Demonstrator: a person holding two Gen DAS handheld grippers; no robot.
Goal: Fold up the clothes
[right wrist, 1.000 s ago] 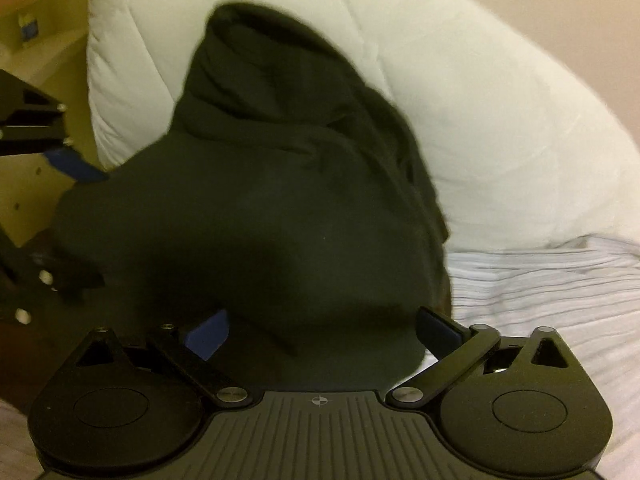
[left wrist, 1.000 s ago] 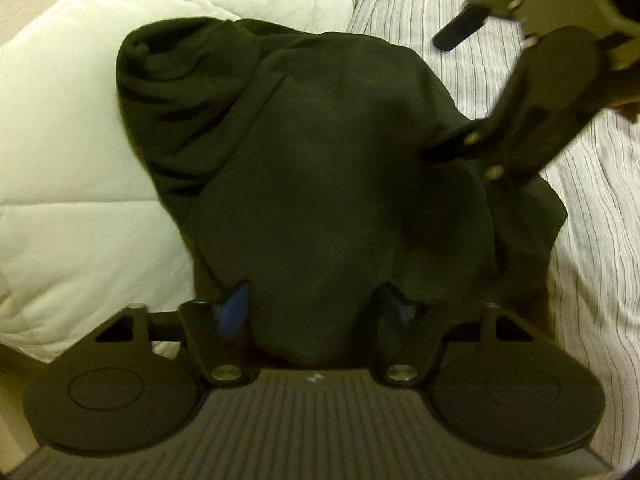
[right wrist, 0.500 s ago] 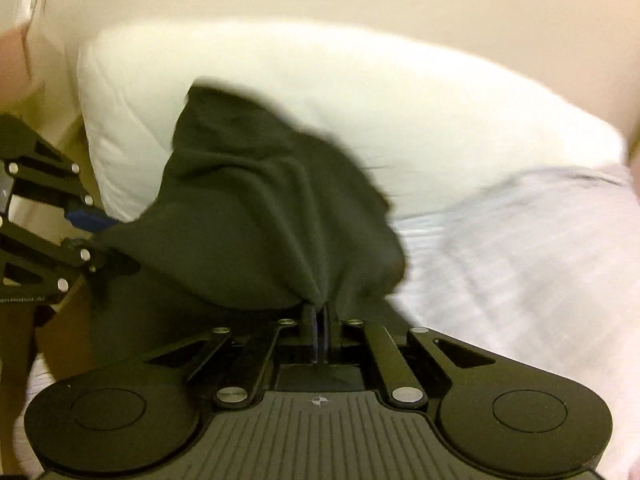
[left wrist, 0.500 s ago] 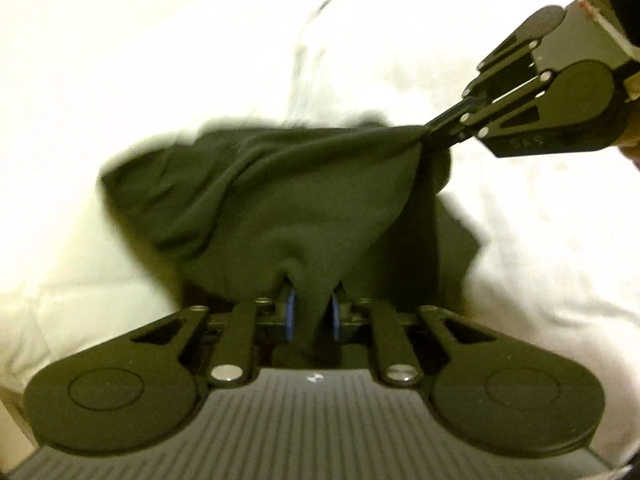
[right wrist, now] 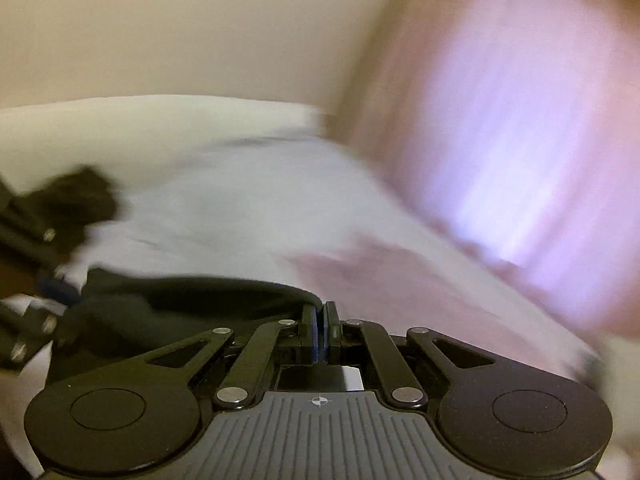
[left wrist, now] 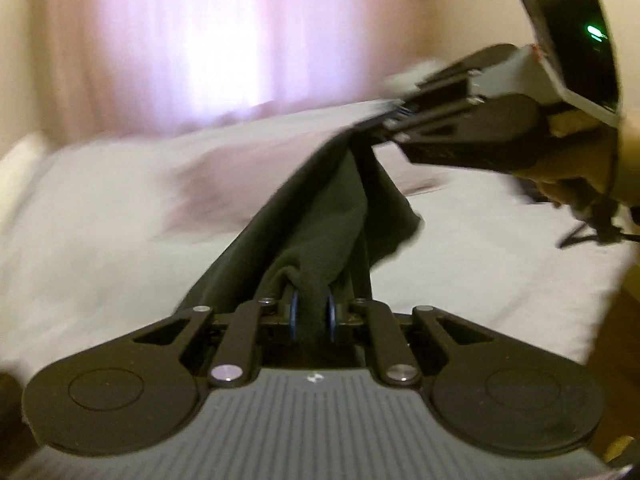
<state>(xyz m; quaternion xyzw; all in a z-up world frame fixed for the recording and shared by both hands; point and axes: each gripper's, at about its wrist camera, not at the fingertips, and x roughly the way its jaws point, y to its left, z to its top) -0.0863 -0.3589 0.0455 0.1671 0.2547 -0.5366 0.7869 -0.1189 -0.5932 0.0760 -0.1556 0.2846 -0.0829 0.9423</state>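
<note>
- Left tool: pads closed down on a bunched fold of the dark garment, cloth filling the narrow gap between the blue pads.
- Right tool: fingers pressed nearly together, pinching a thin edge of the same garment that trails off to the left; also visible in the left view, level and higher, with a hand behind it.
- Garment: lifted clear, strung as a taut band between the two tools above the bed, a loose flap drooping below the right-hand end.
- Likely step: carrying the stretched cloth to lay it flat or bring one edge over; both views heavily blurred, so not settled which.
- To do it well: keep both grips firm, hold even tension so the span stays free of twists, keep both ends level, lower onto the bed sheet before letting either pinch go.
- Beyond: pale wall and a bright pink curtain behind the bed.
</note>
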